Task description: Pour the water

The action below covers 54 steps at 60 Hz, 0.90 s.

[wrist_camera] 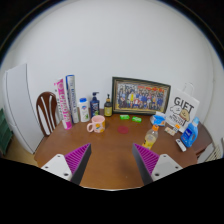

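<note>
- A water bottle (152,135) with an orange body and blue cap stands on the wooden table (110,150), just beyond the right finger.
- A pink mug (97,124) sits farther back, left of centre.
- The gripper (112,162) holds nothing; its fingers are spread apart, purple pads (76,158) facing inward.
- Behind stand a framed picture (140,97), bottles (89,107), and a "GIFT" bag (183,110).
- A chair (47,110) stands at the table's left.
</note>
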Motion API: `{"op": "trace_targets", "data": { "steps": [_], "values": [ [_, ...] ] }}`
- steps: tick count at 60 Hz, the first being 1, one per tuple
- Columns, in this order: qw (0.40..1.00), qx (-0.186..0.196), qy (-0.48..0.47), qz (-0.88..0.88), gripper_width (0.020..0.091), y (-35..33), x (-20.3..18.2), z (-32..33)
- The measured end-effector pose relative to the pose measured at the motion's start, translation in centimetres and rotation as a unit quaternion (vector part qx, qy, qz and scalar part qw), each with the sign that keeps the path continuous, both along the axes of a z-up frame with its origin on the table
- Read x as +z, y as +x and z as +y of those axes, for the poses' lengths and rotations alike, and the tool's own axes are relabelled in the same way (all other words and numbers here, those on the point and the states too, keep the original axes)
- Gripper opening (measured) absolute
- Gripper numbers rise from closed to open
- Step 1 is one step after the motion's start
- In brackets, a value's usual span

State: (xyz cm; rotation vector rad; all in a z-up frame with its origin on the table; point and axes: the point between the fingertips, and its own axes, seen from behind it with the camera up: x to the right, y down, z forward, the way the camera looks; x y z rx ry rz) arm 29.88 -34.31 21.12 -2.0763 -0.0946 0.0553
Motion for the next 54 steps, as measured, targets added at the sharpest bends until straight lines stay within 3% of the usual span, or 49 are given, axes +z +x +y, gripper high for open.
{"op": "trace_targets", "data": {
  "steps": [13,26,35,45,49,54],
  "values": [
    [0.998,-0.051,-0.022,-0.005,0.0852,5.5,-5.0,1.9],
    [0.997,-0.078,-0.024,-0.005,0.0857,14.1,-11.9,6.8],
    [0.997,-0.076,-0.008,0.011,0.0853,18.5,-16.0,12.8],
    [0.998,-0.045,0.011,0.034,0.0851,19.0,-19.5,19.4],
    [0.999,-0.031,0.014,0.031,0.0804,18.8,-20.9,21.4],
    [0.998,-0.036,0.009,0.043,0.0664,19.0,-22.5,23.0]
  ]
}}
